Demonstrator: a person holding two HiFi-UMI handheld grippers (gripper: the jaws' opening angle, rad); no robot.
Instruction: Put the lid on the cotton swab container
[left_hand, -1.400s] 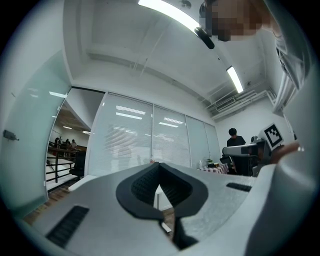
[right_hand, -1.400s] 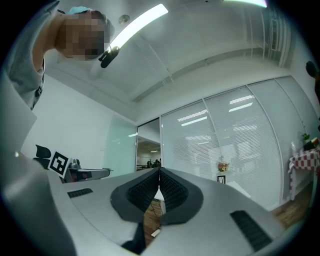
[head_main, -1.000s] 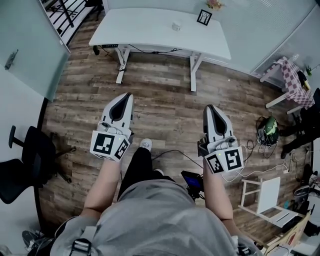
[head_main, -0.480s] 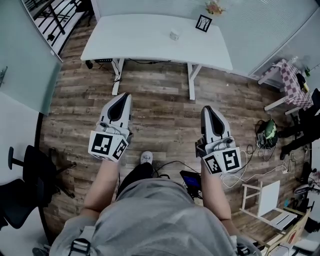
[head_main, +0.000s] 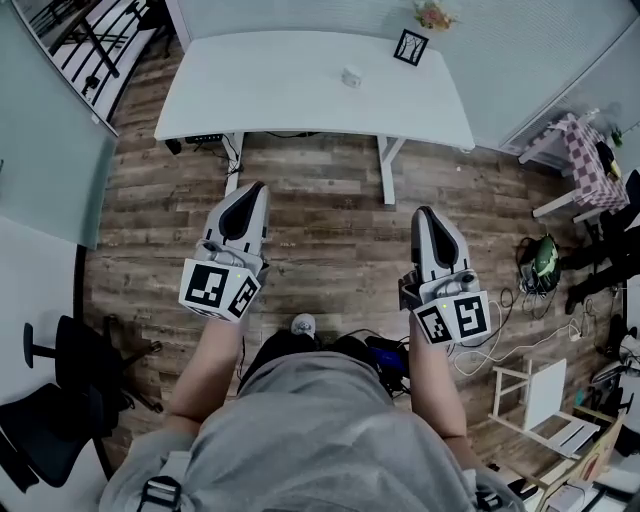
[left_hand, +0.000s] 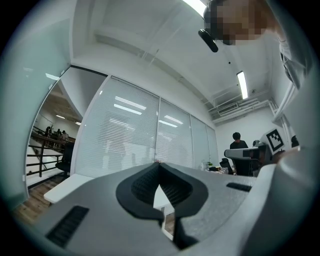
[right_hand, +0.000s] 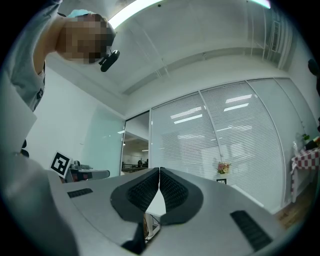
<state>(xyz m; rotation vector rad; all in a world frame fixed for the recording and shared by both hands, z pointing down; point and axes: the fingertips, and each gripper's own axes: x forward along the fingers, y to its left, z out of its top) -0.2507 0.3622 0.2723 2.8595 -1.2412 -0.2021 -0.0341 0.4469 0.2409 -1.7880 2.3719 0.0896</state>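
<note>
- Left claw (head_main: 256, 190) and right claw (head_main: 424, 212), both closed tight and holding nothing, hang over the wood floor (head_main: 330, 230).
- Small pale container (head_main: 351, 77), likely the swab one, sits on the white table (head_main: 250, 90) at twelve o'clock, well apart from both.

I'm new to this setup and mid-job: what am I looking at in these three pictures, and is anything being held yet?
There is no robot here: a person carries a hand-held claw in each hand. The head view comes from a camera on the person's head, looking down at the left claw and the right claw above a wooden floor. The other two views each look along one claw's own jaws. Both claws are shut and hold nothing. Ahead stands a white table. On it are a small white object, too small to identify, and a framed picture.
</note>
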